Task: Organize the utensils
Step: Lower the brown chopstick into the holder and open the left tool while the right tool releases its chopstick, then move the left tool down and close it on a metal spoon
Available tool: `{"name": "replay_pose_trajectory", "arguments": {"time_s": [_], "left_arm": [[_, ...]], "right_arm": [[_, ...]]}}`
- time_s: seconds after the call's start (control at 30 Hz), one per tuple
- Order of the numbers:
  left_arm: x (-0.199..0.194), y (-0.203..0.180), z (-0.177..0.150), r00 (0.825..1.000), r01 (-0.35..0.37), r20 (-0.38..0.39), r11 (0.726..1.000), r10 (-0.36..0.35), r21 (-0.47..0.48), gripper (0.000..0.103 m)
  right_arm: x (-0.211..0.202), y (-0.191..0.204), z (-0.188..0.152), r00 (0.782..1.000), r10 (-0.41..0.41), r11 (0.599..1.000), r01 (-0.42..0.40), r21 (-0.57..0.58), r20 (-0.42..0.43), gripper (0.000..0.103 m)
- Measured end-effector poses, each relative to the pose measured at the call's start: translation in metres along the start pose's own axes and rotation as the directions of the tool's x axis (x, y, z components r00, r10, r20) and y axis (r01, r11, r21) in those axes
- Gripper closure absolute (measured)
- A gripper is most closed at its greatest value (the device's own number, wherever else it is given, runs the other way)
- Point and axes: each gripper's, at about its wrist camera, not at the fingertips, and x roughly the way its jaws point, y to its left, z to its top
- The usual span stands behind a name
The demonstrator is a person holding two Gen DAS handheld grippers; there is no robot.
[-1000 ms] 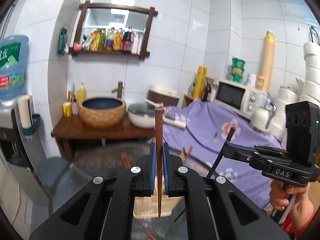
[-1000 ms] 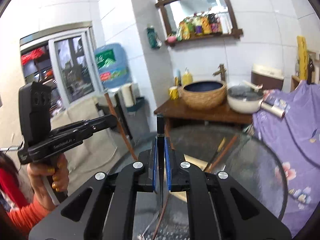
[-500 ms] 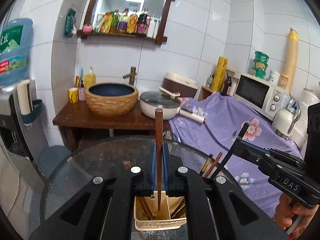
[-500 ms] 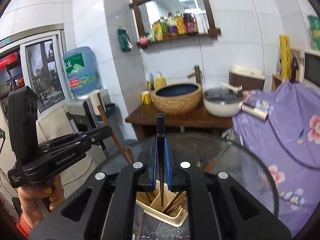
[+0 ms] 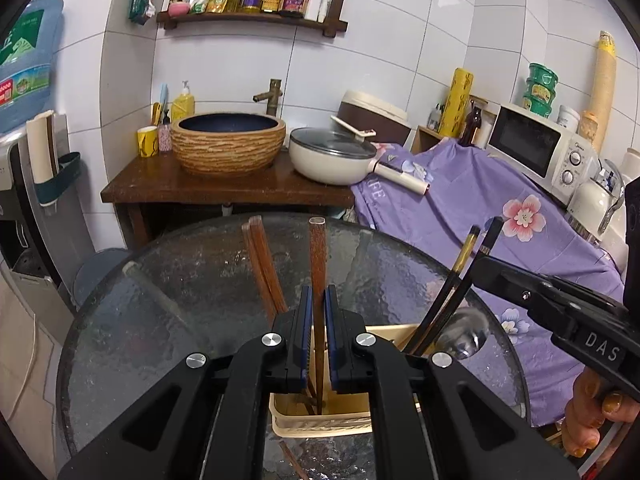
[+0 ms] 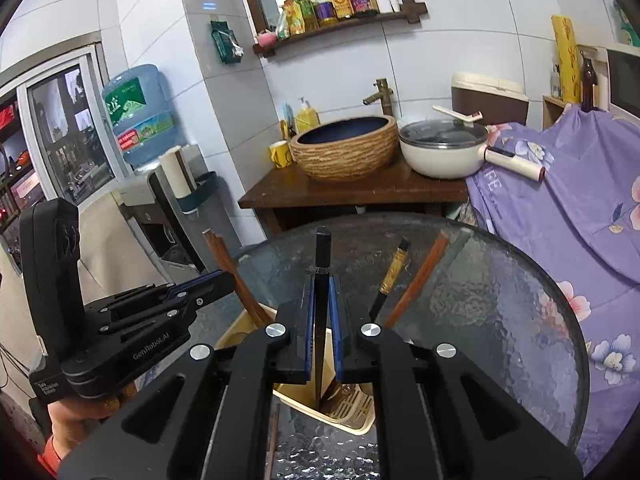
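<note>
Round table (image 5: 168, 304) was textured, glossy glass. Utensil basket (image 5: 320, 426) was cream plastic. Held chopstick (image 5: 318, 256) looked like brown wood; gripper bodies matt black plastic.

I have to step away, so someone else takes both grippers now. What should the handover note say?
Left gripper: shut on a brown chopstick, tip down inside the holder.
Right gripper: shut on a black chopstick, tip also in the holder.
Holder: on the glass table, already holding brown chopsticks, black chopsticks and a spoon.
Done: several utensils are in.
Left: release both chopsticks; one brown chopstick lies on the table by the holder.
</note>
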Motion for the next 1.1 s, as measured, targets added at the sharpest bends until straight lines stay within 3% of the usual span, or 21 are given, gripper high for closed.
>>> {"name": "replay_pose_trajectory", "arguments": {"time_s": [0.17, 0.23, 0.3, 0.33, 0.5, 0.53, 0.73, 0.97, 1.07, 1.1], "left_arm": [[0.001, -0.005, -0.008, 1.0, 0.017, 0.011, 1.0, -0.017, 0.007, 0.094], [-0.005, -0.008, -0.01, 1.0, 0.016, 0.025, 1.0, -0.016, 0.014, 0.076], [-0.016, -0.011, -0.014, 0.998, 0.007, 0.059, 1.0, -0.009, 0.029, 0.064], [-0.021, -0.012, -0.016, 0.997, 0.007, 0.072, 0.999, -0.009, 0.035, 0.058], [-0.048, -0.014, -0.032, 0.993, 0.024, 0.118, 1.0, -0.026, 0.018, 0.03], [-0.052, -0.014, -0.035, 0.992, 0.028, 0.123, 1.0, -0.03, 0.012, 0.028], [-0.07, -0.014, -0.065, 0.994, 0.005, 0.104, 0.999, -0.009, 0.039, 0.027], [-0.069, -0.008, -0.122, 0.999, -0.046, 0.0, 0.994, 0.046, 0.104, 0.027], [-0.064, -0.002, -0.151, 0.995, -0.067, -0.063, 0.993, 0.073, 0.097, 0.036], [-0.062, 0.0, -0.159, 0.994, -0.067, -0.085, 0.994, 0.074, 0.088, 0.043]], "right_arm": [[0.001, 0.001, -0.006, 0.999, -0.033, 0.999, 0.033, -0.019, 0.025, 0.094], [-0.001, 0.003, -0.009, 0.998, -0.043, 0.998, 0.045, -0.037, 0.036, 0.09], [-0.006, 0.004, -0.014, 0.997, -0.057, 0.997, 0.06, -0.047, 0.061, 0.059], [-0.011, 0.004, -0.016, 0.995, -0.058, 0.997, 0.062, -0.044, 0.085, 0.053], [-0.035, 0.009, -0.024, 0.984, -0.082, 0.993, 0.094, -0.072, 0.158, 0.049], [-0.041, 0.012, -0.028, 0.981, -0.084, 0.991, 0.101, -0.09, 0.175, 0.047], [-0.066, 0.031, -0.055, 0.98, -0.075, 0.982, 0.105, -0.157, 0.186, 0.04], [-0.074, 0.042, -0.115, 0.991, -0.099, 0.972, 0.117, -0.206, 0.095, 0.03], [-0.071, 0.039, -0.141, 0.987, -0.147, 0.965, 0.157, -0.211, 0.062, 0.028], [-0.07, 0.036, -0.15, 0.986, -0.161, 0.965, 0.168, -0.203, 0.048, 0.028]]}}
